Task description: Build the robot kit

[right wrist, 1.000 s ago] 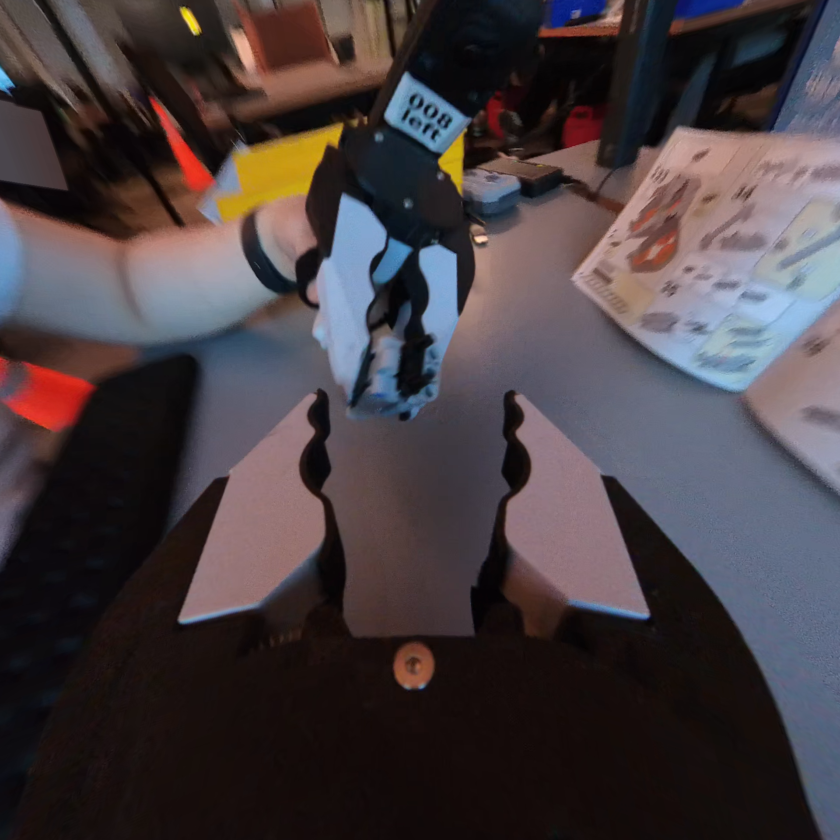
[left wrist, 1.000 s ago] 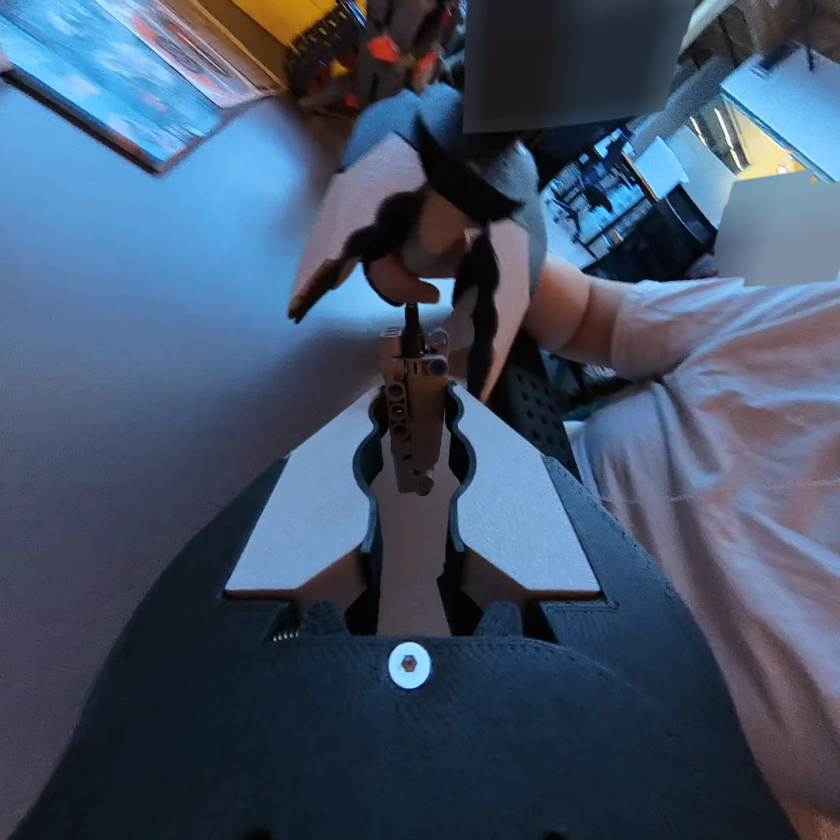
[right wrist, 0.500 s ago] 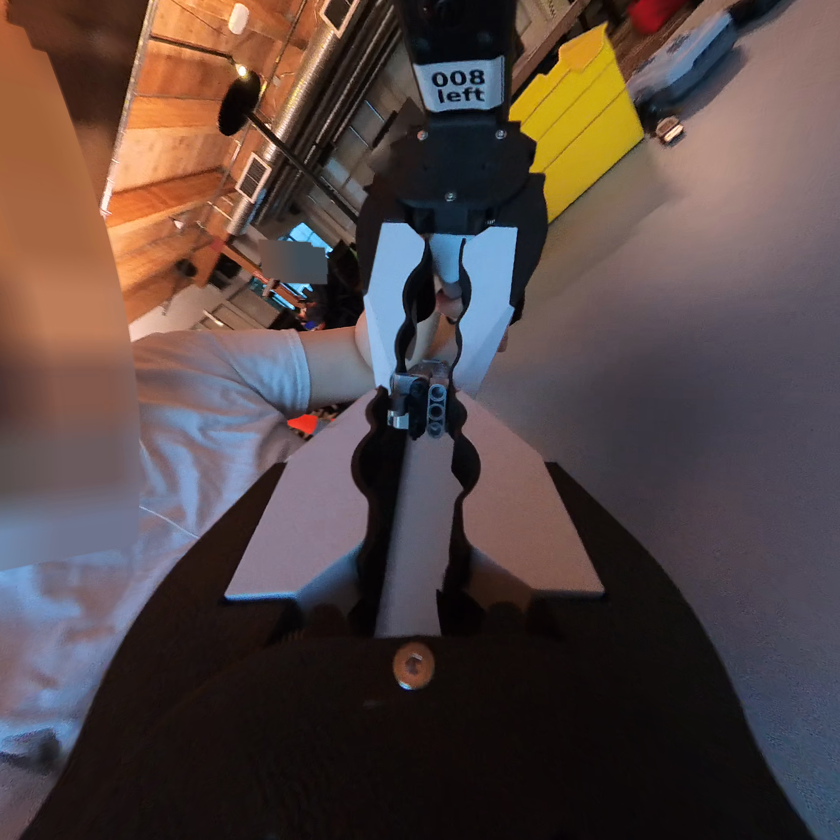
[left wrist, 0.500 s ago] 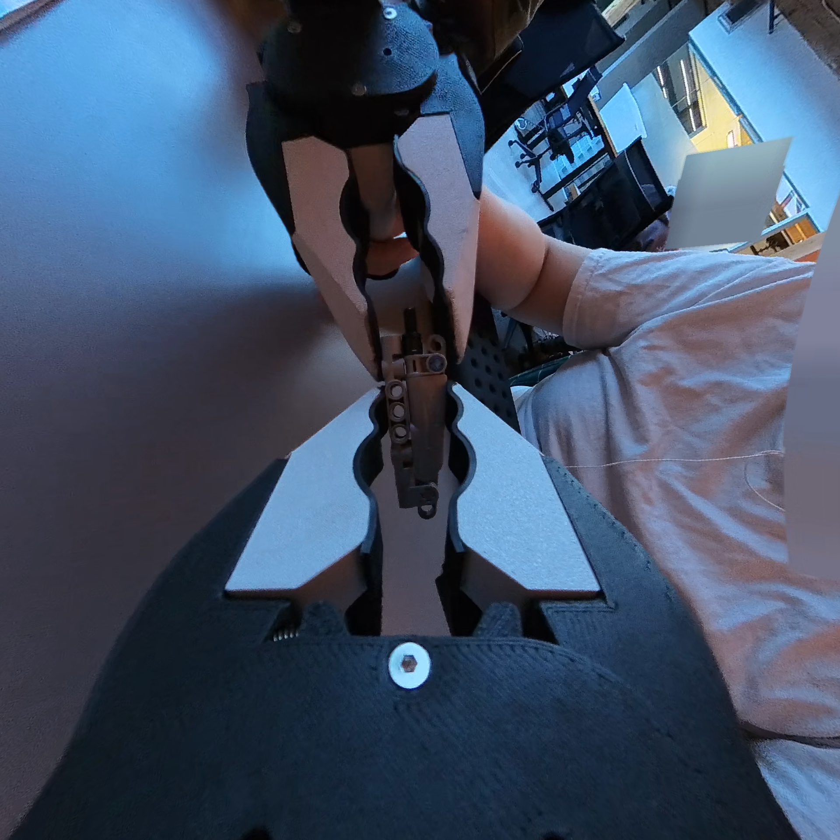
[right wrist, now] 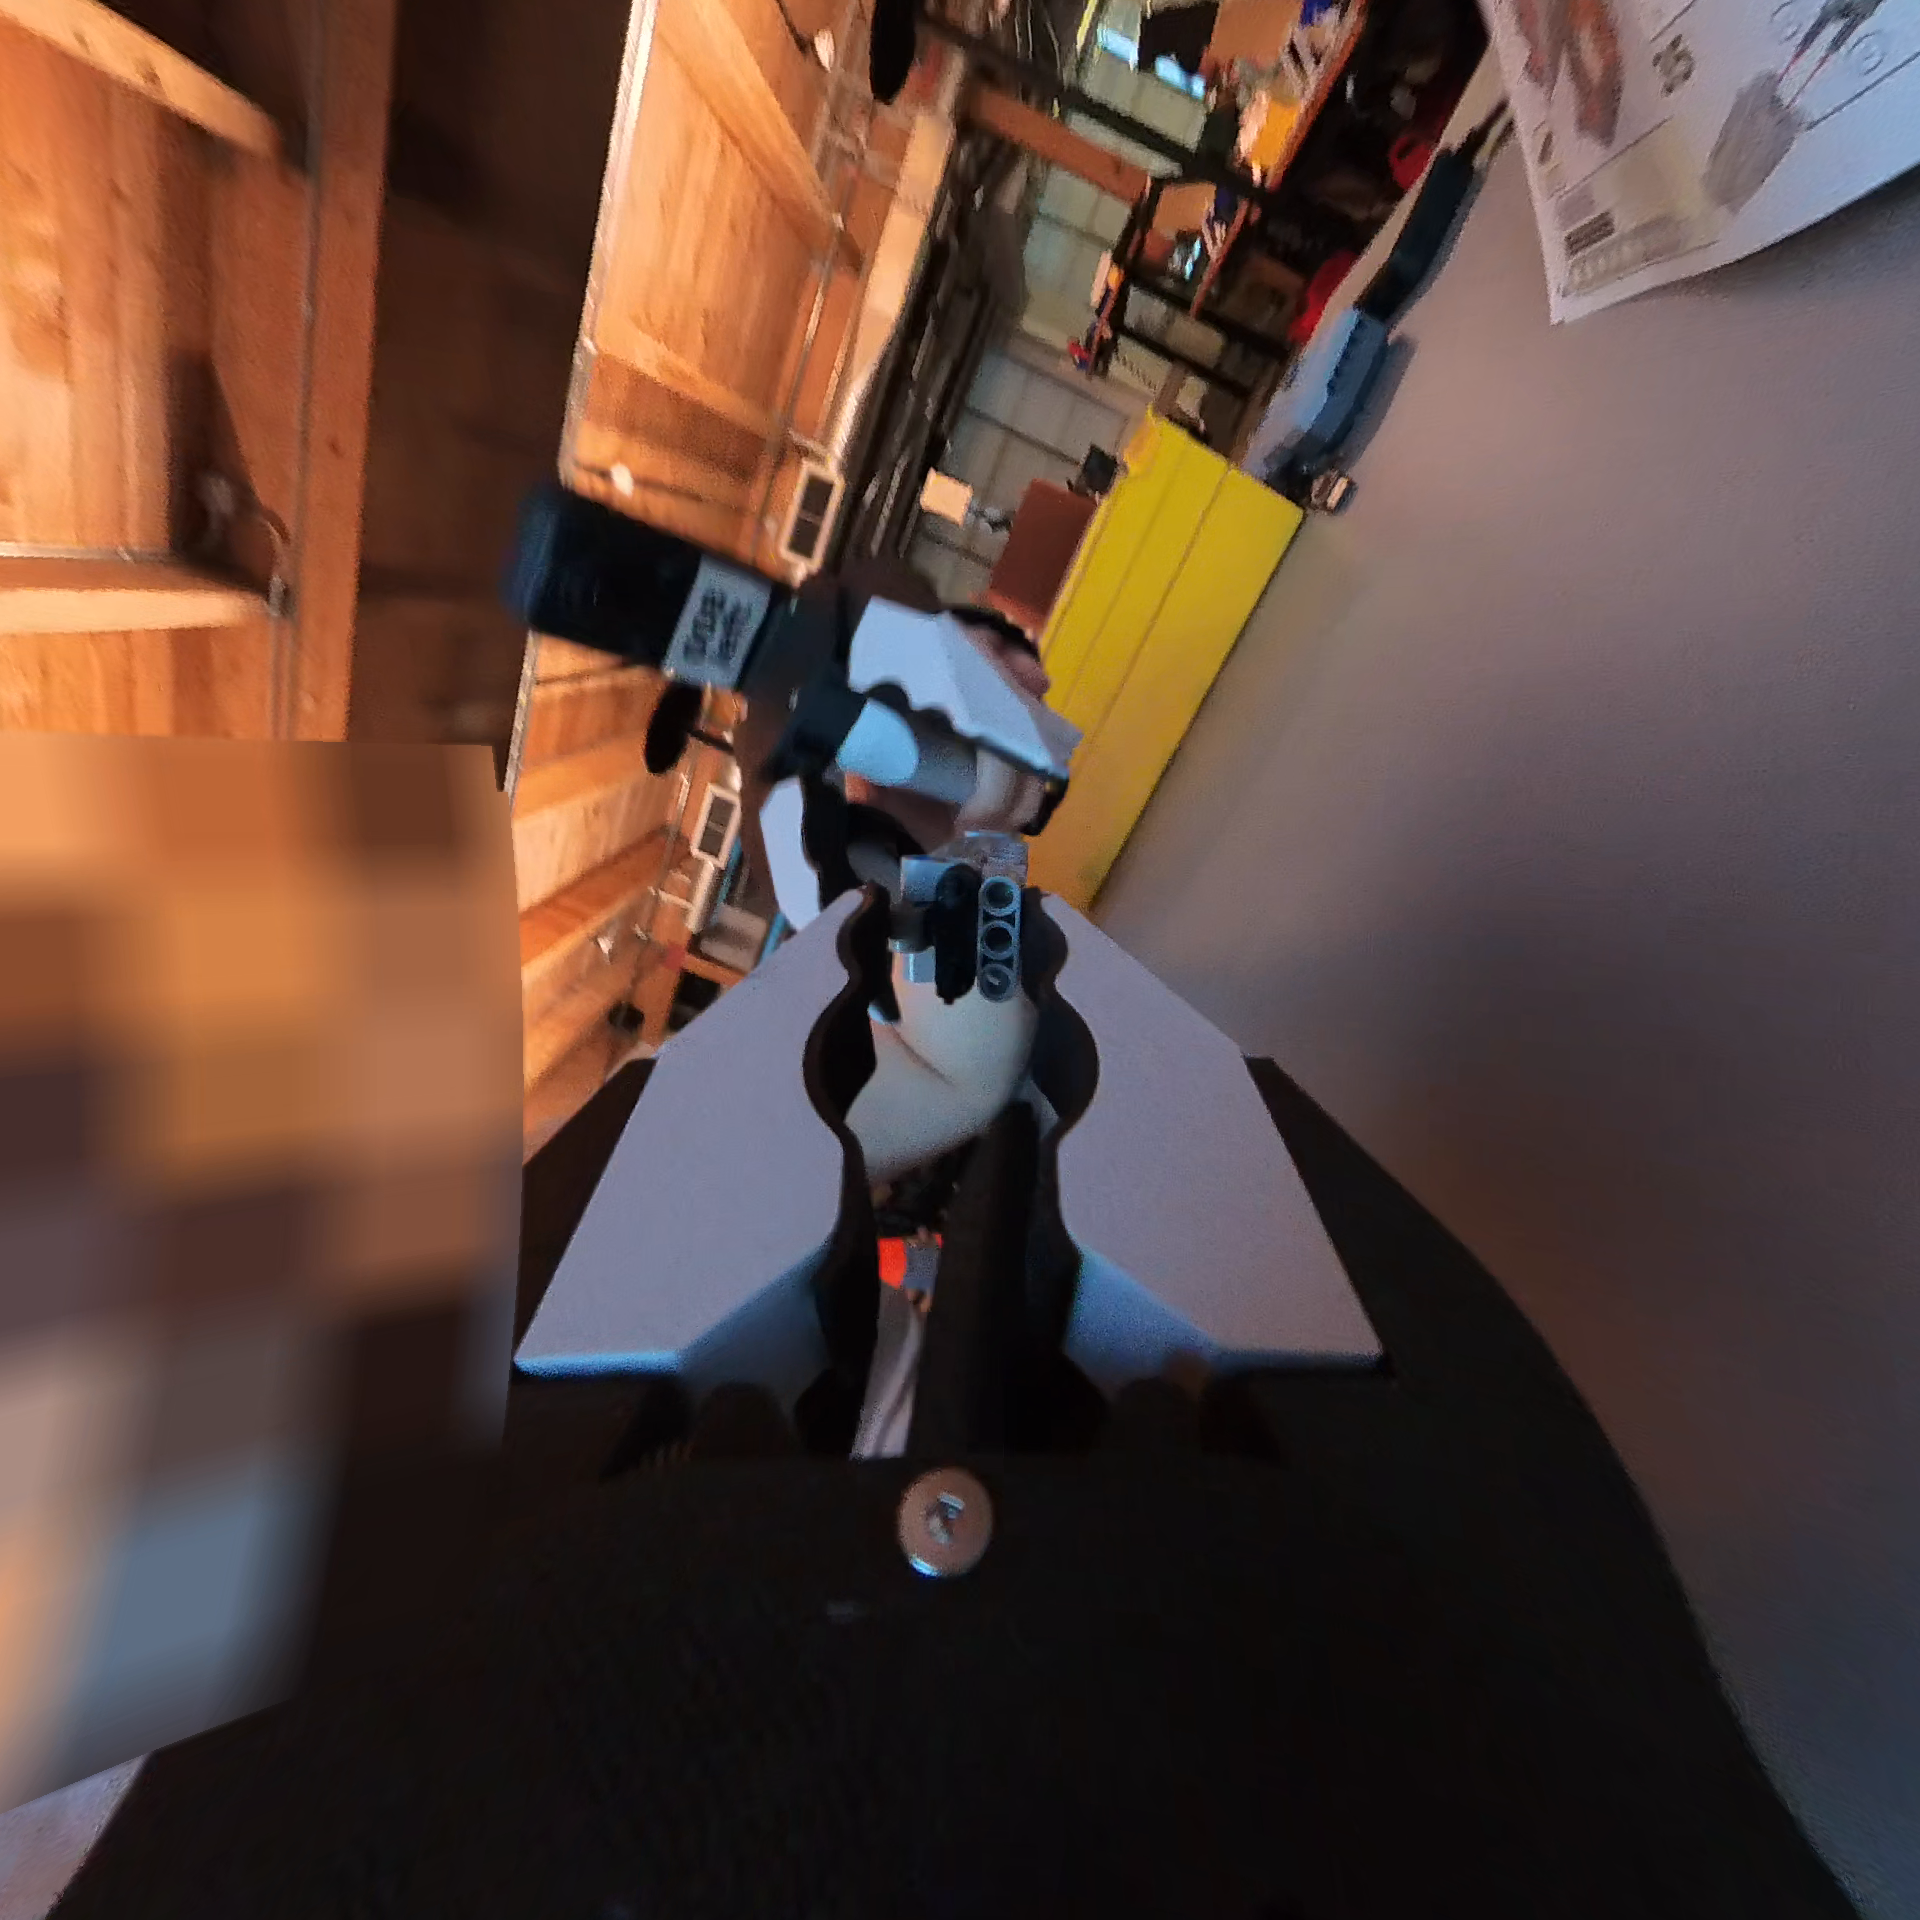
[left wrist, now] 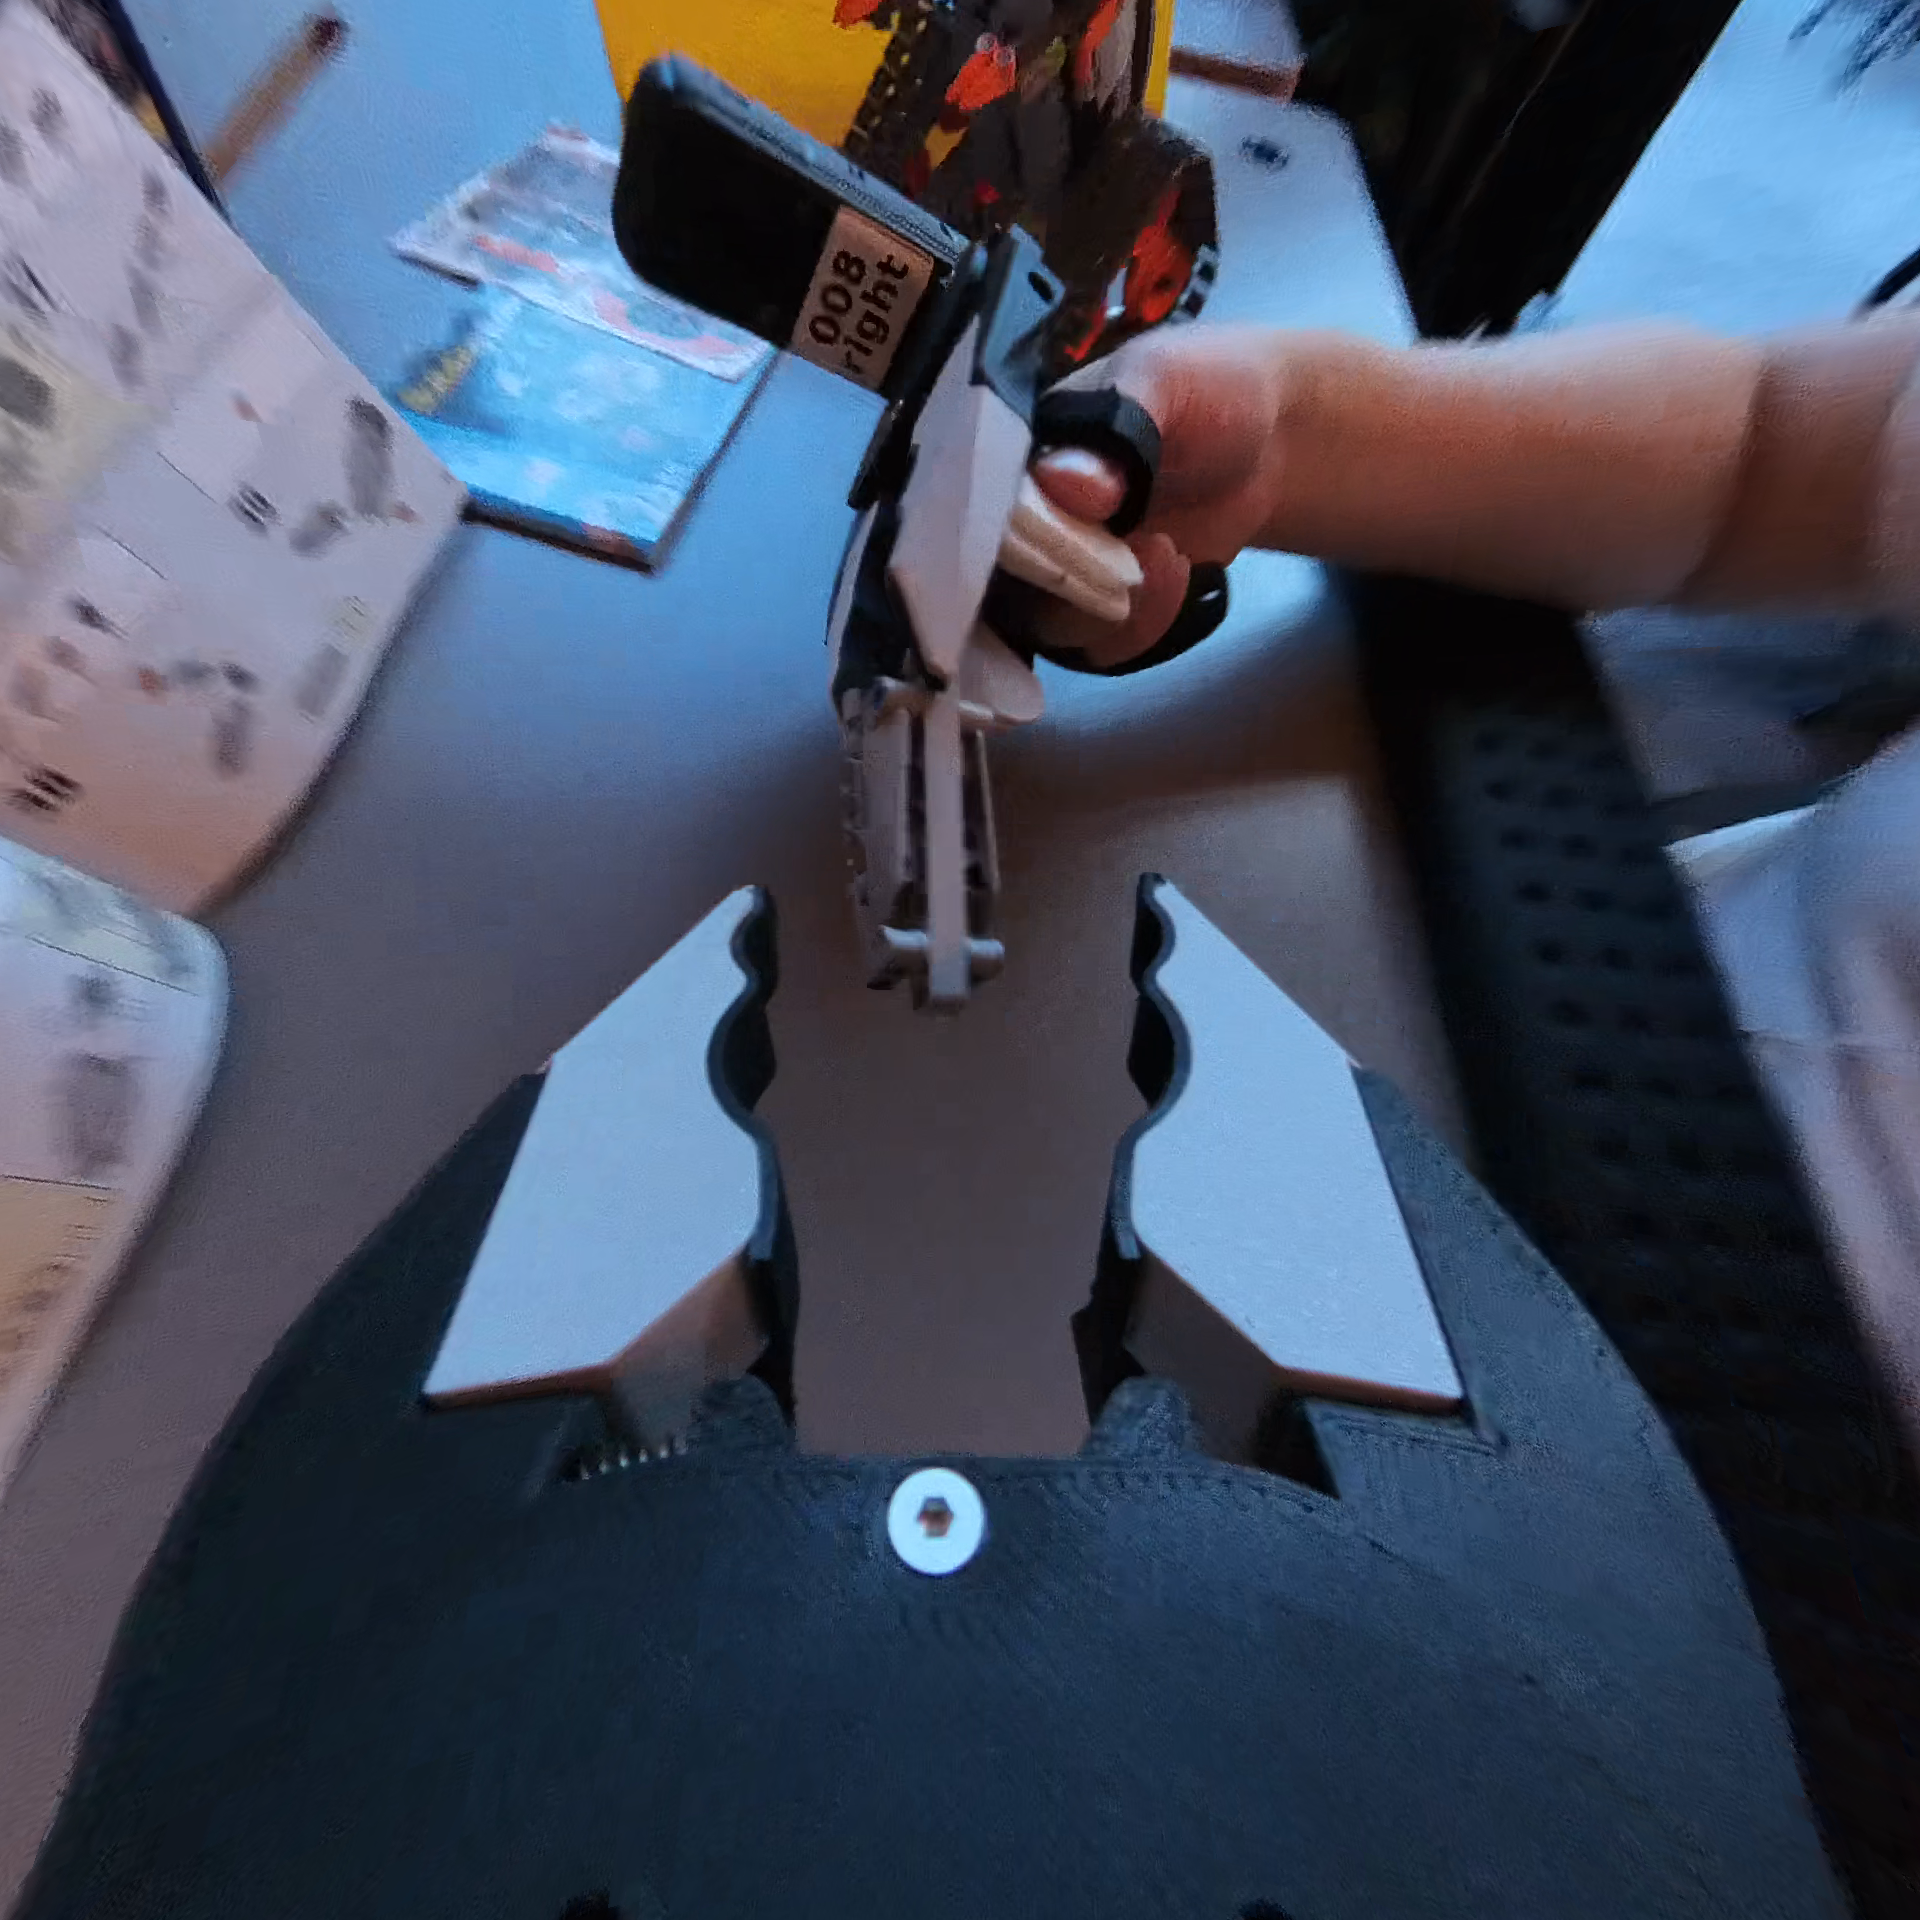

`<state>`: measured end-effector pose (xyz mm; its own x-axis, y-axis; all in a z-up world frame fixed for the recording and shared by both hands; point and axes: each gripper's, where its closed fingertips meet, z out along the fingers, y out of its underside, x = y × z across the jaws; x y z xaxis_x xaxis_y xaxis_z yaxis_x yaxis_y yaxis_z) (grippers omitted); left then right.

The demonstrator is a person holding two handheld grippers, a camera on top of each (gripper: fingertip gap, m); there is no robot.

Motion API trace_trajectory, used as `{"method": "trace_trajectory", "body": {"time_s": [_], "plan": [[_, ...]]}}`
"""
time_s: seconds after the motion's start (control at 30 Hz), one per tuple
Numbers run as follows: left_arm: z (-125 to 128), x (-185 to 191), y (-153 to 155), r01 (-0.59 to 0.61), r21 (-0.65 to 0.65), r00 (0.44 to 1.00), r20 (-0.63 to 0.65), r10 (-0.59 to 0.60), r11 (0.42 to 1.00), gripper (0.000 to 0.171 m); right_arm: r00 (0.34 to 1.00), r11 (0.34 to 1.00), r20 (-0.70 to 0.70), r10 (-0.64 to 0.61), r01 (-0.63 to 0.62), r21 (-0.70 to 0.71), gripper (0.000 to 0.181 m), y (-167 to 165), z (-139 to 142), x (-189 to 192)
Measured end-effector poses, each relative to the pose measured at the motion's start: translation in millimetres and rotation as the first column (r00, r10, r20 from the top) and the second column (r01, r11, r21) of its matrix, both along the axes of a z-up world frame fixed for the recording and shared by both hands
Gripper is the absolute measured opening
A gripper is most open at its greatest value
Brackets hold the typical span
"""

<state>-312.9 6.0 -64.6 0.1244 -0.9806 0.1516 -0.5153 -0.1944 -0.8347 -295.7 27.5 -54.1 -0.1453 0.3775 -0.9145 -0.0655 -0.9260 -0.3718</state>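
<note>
The grey brick assembly [left wrist: 925, 852] hangs from your right gripper [left wrist: 925, 675], pinched at its upper end between the two fingers and pointing down toward the open gap of your left one. Through the right wrist camera the same assembly [right wrist: 966, 930] sits clamped at the very tips of the fingers, which are drawn in close on it; you see it end-on, a grey beam with round holes beside a black piece.

Your left gripper [left wrist: 951, 935] is spread wide and holds nothing. The assembly's lower end is just in front of its fingertips, between them but touching neither. From the right wrist camera the left gripper [right wrist: 935, 727] shows beyond the assembly, though blur hides how it stands there.

Your right hand [left wrist: 1132, 520] is wrapped around the right gripper's handle, with the forearm coming in from the right edge.

Below lies the grey bench [left wrist: 582, 748]. A large open instruction sheet [left wrist: 177, 520] covers its left edge, and a blue booklet [left wrist: 566, 416] lies farther back, near a yellow box [left wrist: 727, 62] at the far side. A black-and-red brick model [left wrist: 1049, 145] stands in front of that box, behind the right gripper. A black perforated surface [left wrist: 1590, 1039] runs along the right side of the bench.
</note>
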Motion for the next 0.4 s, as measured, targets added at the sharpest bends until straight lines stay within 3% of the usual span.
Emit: {"method": "trace_trajectory", "body": {"time_s": [0.17, 0.27, 0.4], "plan": [[8, 12, 6, -0.047, 0.355, 0.997, -0.041, 0.066, 0.934, 0.048, 0.993, 1.000, -0.117, -0.020, 0.019, -0.012, 0.024, 2, 20, 5], [19, 16, 9, -0.084, 0.469, 0.996, 0.009, 0.090, 0.879, 0.026, 0.991, 1.000, -0.132, -0.012, 0.015, 0.022, 0.024, -2, 26, 5], [33, 16, 6, -0.092, 0.535, 0.996, 0.048, 0.078, 0.840, 0.025, 0.980, 1.000, -0.197, 0.007, -0.009, -0.012, 0.024, -6, 35, 4]]}}
